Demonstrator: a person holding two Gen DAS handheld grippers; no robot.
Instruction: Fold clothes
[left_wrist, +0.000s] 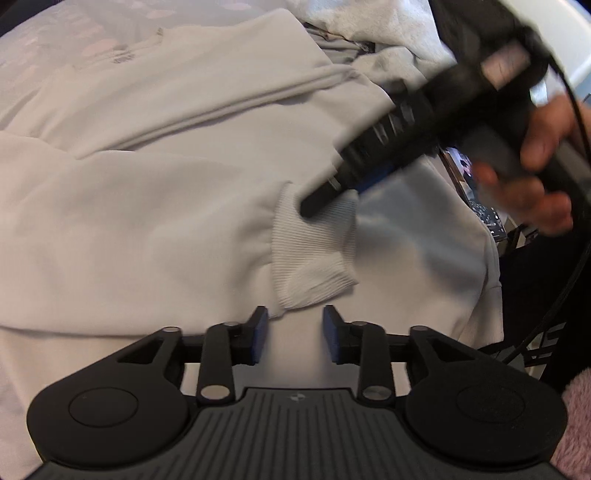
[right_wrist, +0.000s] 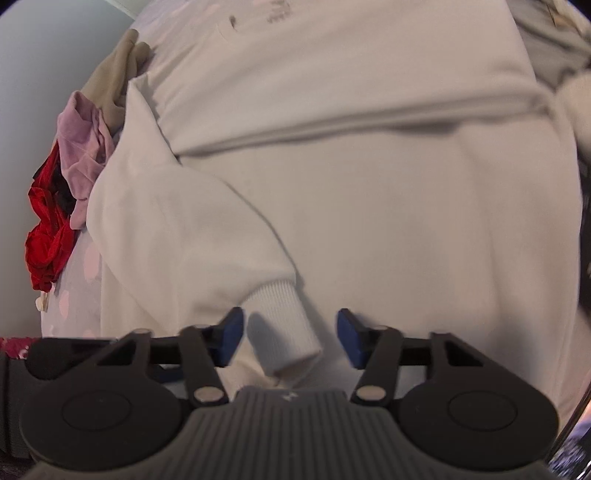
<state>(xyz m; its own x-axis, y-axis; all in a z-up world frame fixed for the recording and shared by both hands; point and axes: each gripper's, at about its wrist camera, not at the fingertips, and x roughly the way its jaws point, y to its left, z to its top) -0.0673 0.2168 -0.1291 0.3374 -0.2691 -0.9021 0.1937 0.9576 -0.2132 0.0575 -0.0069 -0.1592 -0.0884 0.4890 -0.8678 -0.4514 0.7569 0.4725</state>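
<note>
Both grippers gaping: left gripper (left_wrist: 294, 336) idling, right gripper (right_wrist: 290, 338) straddling the white sweatshirt's (right_wrist: 369, 221) ribbed cuff (right_wrist: 284, 332), sleeve lying folded inward.

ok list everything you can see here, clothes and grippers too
sweatshirt: one, white, spread flat across the bed
ribbed cuff: one, white, on the sweatshirt body, between the right gripper's open fingers
red garment: one, red, crumpled at the left edge
pink garment: one, pale pink, above the red one
beige garment: one, beige, above the pink one
bedsheet: one, pale with pink spots, under everything
left gripper: open
right gripper: open, over the cuff
</note>
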